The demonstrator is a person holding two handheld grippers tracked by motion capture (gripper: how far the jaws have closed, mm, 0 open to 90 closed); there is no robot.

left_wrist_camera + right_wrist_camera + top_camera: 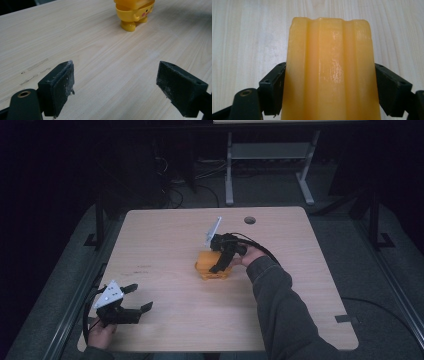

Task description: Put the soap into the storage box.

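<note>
Light wooden table [165, 250] with rounded corners and a round cable hole [250, 220] near far edge, set in a dark room; desk legs [229, 170] and cables on floor beyond. Yellow toy figure [212, 266] stood upright near table centre, slightly right of middle. Right gripper [220, 265] positioned at figure from the right, grey plate [213, 231] tilted up on far side, cable looped back over right hand [250, 256] and grey sleeve [285, 305]. In right gripper view, ribbed yellow-orange top of figure [329, 72] seated between the two black jaws, both pads [274, 90] pressed against its sides: clamped on the figure. Left gripper [139, 297] held at near left corner of table, well apart from figure, left hand [101, 332] at table edge. In left gripper view, pads [60, 87] spread wide with bare wood between: released, holding nothing. Lower half of figure [133, 15] visible ahead in that view, with small feet, stub arm and pink cheek mark, standing on table surface [100, 57]. Faint scuff marks [35, 66] on wood left of left jaw.
</note>
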